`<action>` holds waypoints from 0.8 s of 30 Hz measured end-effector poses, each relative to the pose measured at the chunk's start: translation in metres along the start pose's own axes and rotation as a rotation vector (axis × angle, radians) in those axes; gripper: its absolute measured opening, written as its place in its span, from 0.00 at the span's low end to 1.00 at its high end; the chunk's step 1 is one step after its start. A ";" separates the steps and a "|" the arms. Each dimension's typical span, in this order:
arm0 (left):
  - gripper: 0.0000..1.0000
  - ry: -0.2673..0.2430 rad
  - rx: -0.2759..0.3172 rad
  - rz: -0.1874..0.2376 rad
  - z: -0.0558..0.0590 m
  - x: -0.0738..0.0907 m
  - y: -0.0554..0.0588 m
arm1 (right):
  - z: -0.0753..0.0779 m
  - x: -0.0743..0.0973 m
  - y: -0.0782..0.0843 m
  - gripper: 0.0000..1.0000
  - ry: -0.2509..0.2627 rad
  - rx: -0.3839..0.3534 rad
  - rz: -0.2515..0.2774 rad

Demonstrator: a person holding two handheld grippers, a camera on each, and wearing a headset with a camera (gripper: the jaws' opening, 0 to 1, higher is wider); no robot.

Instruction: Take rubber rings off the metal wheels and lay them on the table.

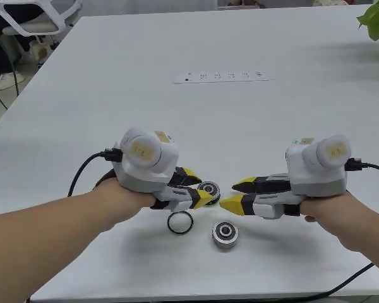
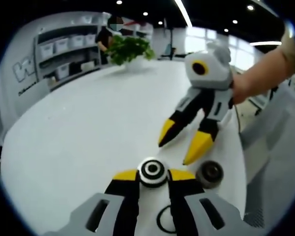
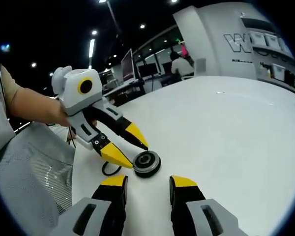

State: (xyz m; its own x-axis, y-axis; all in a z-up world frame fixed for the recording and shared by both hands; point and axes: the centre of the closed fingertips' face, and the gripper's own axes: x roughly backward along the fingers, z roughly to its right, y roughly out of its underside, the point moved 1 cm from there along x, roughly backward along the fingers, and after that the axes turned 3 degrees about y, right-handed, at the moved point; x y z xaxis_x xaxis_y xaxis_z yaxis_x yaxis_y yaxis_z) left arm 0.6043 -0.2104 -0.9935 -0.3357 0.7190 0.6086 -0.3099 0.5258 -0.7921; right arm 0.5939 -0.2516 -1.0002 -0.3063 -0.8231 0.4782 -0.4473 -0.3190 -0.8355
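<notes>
Left gripper (image 1: pixel 201 186) clamps a wheel (image 2: pixel 153 170) between its tips; right gripper (image 1: pixel 229 194) gapes empty beside it, ring (image 1: pixel 180 222) below.

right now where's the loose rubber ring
In the head view the rubber ring lies flat on the table, close on the person's side of the left gripper and left of the free metal wheel.

Gripper views face each other, sharing one wheel (image 2: pixel 152 171).

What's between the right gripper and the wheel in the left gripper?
Bare table, as the right gripper view shows: the open right gripper faces the wheel clamped by the left gripper.
</notes>
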 end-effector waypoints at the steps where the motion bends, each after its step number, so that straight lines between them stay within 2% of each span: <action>1: 0.22 -0.001 -0.001 -0.002 0.000 -0.001 0.000 | 0.000 0.000 0.000 0.32 0.000 0.001 0.000; 8: 0.15 -0.016 -0.007 0.001 -0.002 -0.002 -0.002 | 0.000 0.000 0.001 0.32 0.003 0.007 -0.002; 14: 0.14 -0.033 -0.050 -0.007 0.001 -0.003 -0.002 | -0.002 -0.004 0.001 0.31 0.005 0.015 -0.003; 24: 0.14 -0.057 -0.032 -0.005 0.000 -0.002 -0.002 | -0.008 -0.021 -0.007 0.33 0.026 0.103 -0.003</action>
State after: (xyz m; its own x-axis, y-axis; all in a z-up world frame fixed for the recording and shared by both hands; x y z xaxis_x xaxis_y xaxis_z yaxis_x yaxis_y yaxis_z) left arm 0.6055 -0.2128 -0.9936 -0.3849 0.6896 0.6135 -0.2834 0.5443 -0.7896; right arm 0.5969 -0.2281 -1.0017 -0.3269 -0.8100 0.4868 -0.3600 -0.3696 -0.8566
